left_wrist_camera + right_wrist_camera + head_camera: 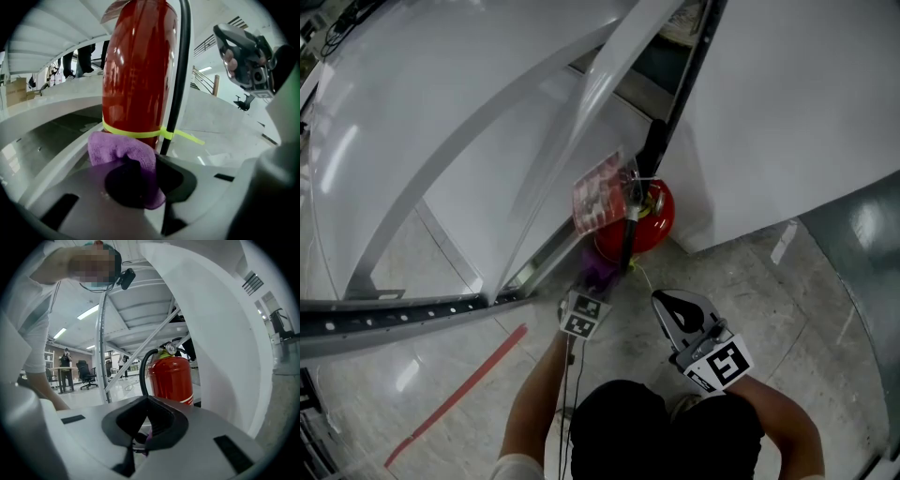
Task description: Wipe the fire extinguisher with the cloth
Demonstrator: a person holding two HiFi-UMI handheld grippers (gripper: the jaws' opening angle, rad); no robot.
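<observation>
A purple cloth (117, 149) is clamped in the left gripper (133, 176) and pressed against the lower body of the red fire extinguisher (136, 70), which is stood on the floor (741, 281). The right gripper (147, 423) is held near it, jaws closed and empty.

The head view is looking steeply down on the fire extinguisher (649, 217); the left gripper view is facing it very near (low, looking upward), and the right gripper view is sharing it from farther off.
</observation>
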